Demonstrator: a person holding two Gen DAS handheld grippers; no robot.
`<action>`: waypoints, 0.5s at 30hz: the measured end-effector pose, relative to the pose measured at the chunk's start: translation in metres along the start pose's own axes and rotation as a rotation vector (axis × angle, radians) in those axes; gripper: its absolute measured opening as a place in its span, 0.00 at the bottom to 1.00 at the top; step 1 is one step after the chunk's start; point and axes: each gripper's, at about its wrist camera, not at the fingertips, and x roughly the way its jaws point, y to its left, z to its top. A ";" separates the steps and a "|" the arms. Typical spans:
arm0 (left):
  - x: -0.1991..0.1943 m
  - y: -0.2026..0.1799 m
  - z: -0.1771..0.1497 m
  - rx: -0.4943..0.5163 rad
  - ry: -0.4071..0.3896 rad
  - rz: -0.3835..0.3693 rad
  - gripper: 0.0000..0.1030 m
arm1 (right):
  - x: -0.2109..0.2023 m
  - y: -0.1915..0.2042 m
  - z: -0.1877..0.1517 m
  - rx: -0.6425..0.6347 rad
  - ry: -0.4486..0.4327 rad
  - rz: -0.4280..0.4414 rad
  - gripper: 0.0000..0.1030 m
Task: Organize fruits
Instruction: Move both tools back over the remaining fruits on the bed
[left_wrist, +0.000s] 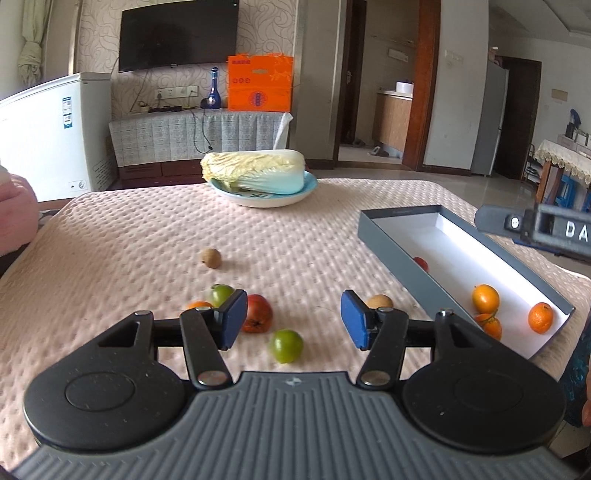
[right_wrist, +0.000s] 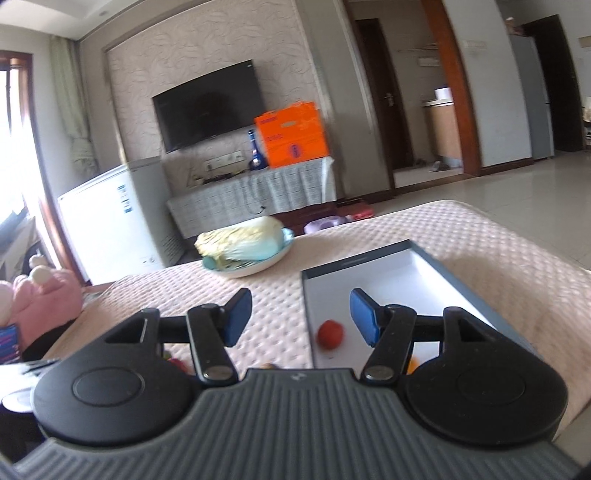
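Your left gripper (left_wrist: 293, 319) hangs over the quilted surface (left_wrist: 129, 236) with its fingers apart and nothing between them — loose fruit lies just ahead: a red fruit (left_wrist: 257, 313), a green fruit (left_wrist: 286, 346), a brown one (left_wrist: 211, 257). Your right gripper (right_wrist: 299, 317), fingers also apart and empty, hovers at the grey box (right_wrist: 421, 248), where a small red fruit (right_wrist: 331, 334) sits; three oranges (left_wrist: 485, 298) lie at its near end.
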 end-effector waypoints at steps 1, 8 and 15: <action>-0.001 0.003 0.000 -0.004 -0.003 0.004 0.60 | 0.000 0.002 -0.001 -0.008 0.003 0.008 0.57; -0.010 0.032 0.000 -0.034 -0.016 0.032 0.60 | 0.008 0.017 -0.009 -0.068 0.065 0.027 0.39; -0.018 0.057 -0.002 -0.083 -0.017 0.058 0.60 | 0.018 0.031 -0.019 -0.106 0.116 0.035 0.38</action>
